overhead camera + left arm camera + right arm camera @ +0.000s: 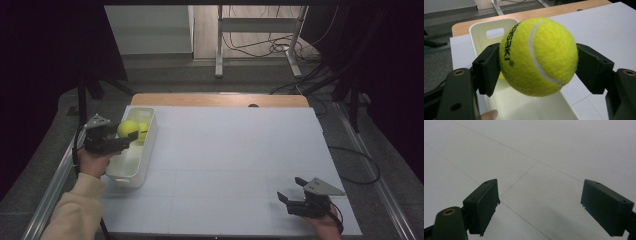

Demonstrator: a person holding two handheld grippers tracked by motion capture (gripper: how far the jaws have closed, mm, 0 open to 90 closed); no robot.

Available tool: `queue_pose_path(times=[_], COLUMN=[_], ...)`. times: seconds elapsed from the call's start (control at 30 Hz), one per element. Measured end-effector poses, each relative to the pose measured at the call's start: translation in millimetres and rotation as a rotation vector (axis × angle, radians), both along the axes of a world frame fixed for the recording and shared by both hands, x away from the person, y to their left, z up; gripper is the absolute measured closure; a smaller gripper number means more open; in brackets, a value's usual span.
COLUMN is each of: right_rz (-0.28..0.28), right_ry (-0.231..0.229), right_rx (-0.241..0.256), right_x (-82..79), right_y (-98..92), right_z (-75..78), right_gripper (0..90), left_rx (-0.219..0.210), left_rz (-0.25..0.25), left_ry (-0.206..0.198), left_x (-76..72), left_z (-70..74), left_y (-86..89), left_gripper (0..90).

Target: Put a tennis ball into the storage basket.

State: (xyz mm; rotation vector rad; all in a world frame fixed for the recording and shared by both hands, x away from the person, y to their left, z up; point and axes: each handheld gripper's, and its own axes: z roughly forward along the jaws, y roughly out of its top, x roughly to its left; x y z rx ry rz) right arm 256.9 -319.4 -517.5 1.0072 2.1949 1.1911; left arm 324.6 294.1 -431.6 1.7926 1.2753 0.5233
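White sheeting covers the counter (225,165), with a strip of bare wood showing at its far edge and a tangle of cables on the floor beyond. Near the left edge of the counter stands a cream plastic bin (131,167), long and narrow, with a handle slot in its far wall.

The left claw (131,136) hangs above that bin, about midway along it, and has a yellow tennis ball (128,128) pinched between its two black jaws. In the left gripper view the ball (539,56) bulges well past both pads, squeezed at its sides, with the open bin (499,32) directly beneath. A second yellow ball (143,131) already lies inside the bin, just beyond the held one.

To my eye this is the drop-off step: the ball has been carried over the bin and only the release remains. The next move should call for little more than lowering slightly so the ball doesn't bounce out, then spreading the jaws.

The left forearm, in a pale sleeve (75,210), comes up alongside the near end of the bin, hand wrapped around the grip, with the claw pointing across the bin toward the middle of the counter.

The right claw (291,191) sits well away from the bin, near the counter's near right corner, held low. Its jaws stand wide apart with nothing between them, just bare white sheeting (536,157) ahead.
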Motion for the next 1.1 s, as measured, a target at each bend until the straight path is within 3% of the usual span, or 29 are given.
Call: queue_pose_path(times=[0.43, 0.8, 1.1], right_rz=[0.001, 0.0, 0.0], right_ry=[0.001, 0.003, 0.004], right_rx=[-0.001, -0.004, -0.005], right_x=[0.2, 0.4, 0.6], right_y=[0.2, 0.5, 0.6], right_z=[-0.2, -0.4, -0.5], right_gripper=[15.5, 15.5, 15.5], left_rx=[0.044, 0.072, 0.092], left_rz=[0.016, -0.008, -0.02], left_ry=[0.077, 0.136, 0.211], left_x=[9.9, 14.0, 20.4], left_z=[-10.3, -15.8, -23.1], left_y=[3.5, 2.4, 1.3], left_gripper=[26.5, 26.5, 26.4])
